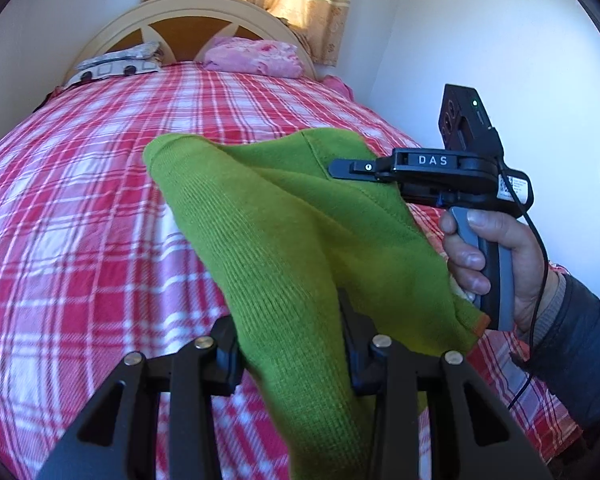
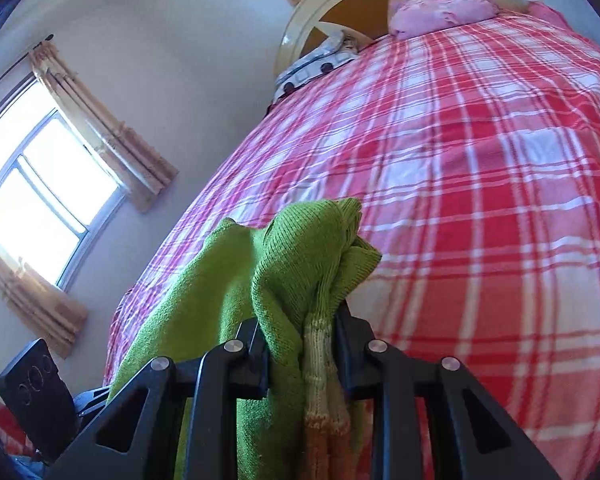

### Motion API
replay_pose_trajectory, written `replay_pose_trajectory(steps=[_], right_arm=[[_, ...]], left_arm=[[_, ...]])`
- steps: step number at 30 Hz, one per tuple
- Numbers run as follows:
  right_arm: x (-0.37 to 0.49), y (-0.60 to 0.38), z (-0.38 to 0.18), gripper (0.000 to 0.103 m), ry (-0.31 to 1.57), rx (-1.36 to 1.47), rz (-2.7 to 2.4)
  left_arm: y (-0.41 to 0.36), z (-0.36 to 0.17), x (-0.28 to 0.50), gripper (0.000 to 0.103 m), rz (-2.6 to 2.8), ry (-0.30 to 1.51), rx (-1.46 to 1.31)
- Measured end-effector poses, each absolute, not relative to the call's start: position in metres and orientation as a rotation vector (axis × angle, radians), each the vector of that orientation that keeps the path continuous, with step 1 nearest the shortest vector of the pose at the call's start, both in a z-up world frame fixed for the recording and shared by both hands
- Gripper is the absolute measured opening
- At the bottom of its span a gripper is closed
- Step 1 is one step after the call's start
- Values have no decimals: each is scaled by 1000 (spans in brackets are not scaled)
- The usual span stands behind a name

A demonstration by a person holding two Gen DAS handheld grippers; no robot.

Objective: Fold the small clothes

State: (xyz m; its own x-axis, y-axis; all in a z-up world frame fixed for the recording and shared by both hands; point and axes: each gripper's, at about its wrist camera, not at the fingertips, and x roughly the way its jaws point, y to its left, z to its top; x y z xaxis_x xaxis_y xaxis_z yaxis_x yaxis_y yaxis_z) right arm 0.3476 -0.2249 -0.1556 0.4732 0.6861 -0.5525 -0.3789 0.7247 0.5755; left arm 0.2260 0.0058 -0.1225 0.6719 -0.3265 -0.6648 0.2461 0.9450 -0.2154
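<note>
Green knit garment [image 1: 284, 240] hangs in the air above the checked bed [image 1: 80, 220], stretched between both tools. In the left wrist view the left claw [image 1: 290, 356] pinches a ribbed stretch of the knit, which runs up from between its fingers and spreads away toward the headboard. To the right, the right claw [image 1: 342, 168] bites the cloth near a seam, its handle gripped by a hand [image 1: 496, 264] in a dark sleeve. Two separate holds probably serve to spread the piece open before it is laid flat for folding.

In the right wrist view the right claw [image 2: 300, 344] is pressed onto a bunched wad of the garment [image 2: 300, 256], including a paler ribbed band with an orange edge that hangs down between the fingers. Cloth bulges just beyond the tips and drapes away to the left. Below lies the bed [image 2: 480, 200], well clear of the knit here.
</note>
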Motion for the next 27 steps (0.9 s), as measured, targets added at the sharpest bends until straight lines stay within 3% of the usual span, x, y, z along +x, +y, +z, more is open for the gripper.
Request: replay_pose_trajectory(steps=[27], right_arm=[[312,-56,-137,26,876,322,882]], left_arm=[[121,-122,153,39,-124,706,-222]])
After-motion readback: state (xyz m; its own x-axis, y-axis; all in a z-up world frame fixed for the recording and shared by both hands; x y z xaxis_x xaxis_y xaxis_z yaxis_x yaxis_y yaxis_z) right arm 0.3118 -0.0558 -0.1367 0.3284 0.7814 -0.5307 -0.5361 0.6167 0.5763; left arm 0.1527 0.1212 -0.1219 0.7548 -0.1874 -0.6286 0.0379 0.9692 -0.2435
